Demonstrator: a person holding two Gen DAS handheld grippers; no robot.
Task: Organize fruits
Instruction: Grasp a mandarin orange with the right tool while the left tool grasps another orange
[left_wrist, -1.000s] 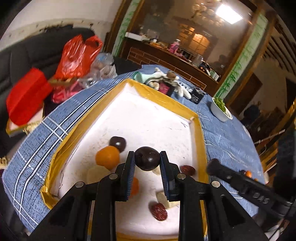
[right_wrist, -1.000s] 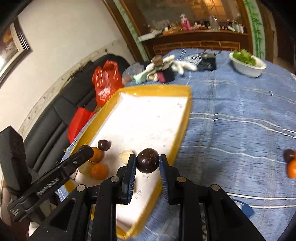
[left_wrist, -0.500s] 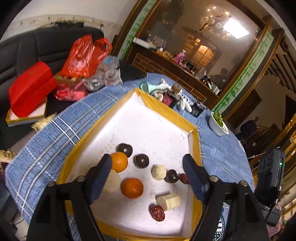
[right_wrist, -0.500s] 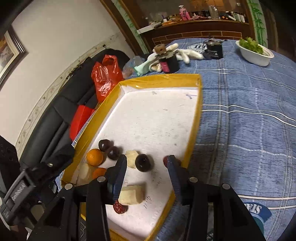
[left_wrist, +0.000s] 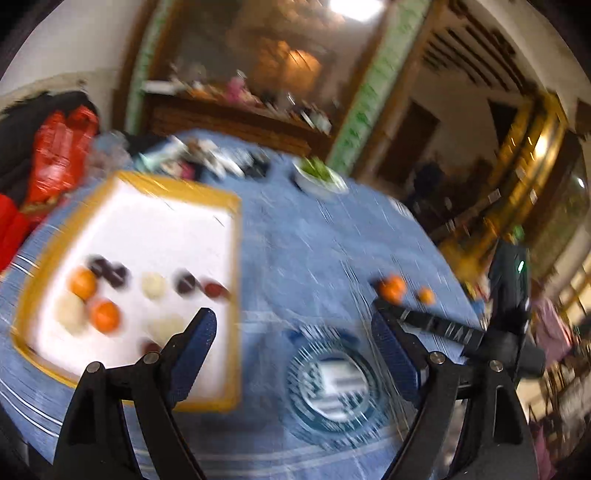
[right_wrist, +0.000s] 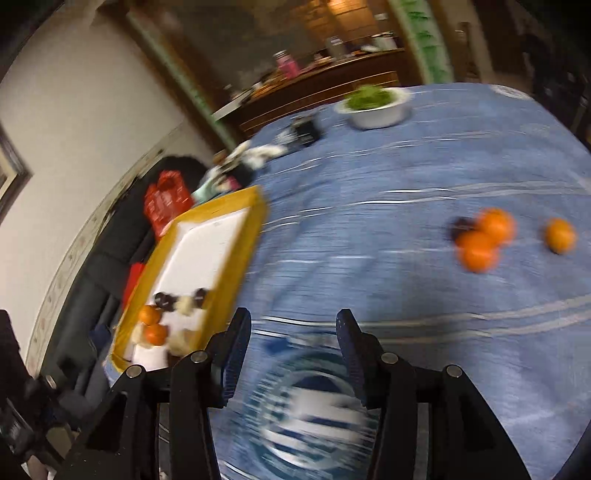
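A: So, both grippers, what's the state rn?

B: Left gripper has its jaws spread wide, nothing btwn them. They've just been opening. It hangs over the blue tablecloth, above a round blue-and-white emblem printed on the cloth.

A: And the right?

B: Right gripper is parted too, narrower gap, jaws just been opening a bit more, also empty. Same emblem shows under it.

A: Where's the fruit?

B: Most sits in the yellow-rimmed tray w/ the white floor, at my left. Two oranges, a few dark round fruits, a red one near the tray's right rim, plus some pale pieces. All blurred, so can't tell exact kinds.

A: Anything outside the tray?

B: Yep. On the bare cloth, well apart from the tray: three loose oranges, two touching, a dark fruit tucked just behind them, third orange a bit off to the side.

A: Other stuff?

B: White bowl w/ greens at the far end, red bag past the tray.
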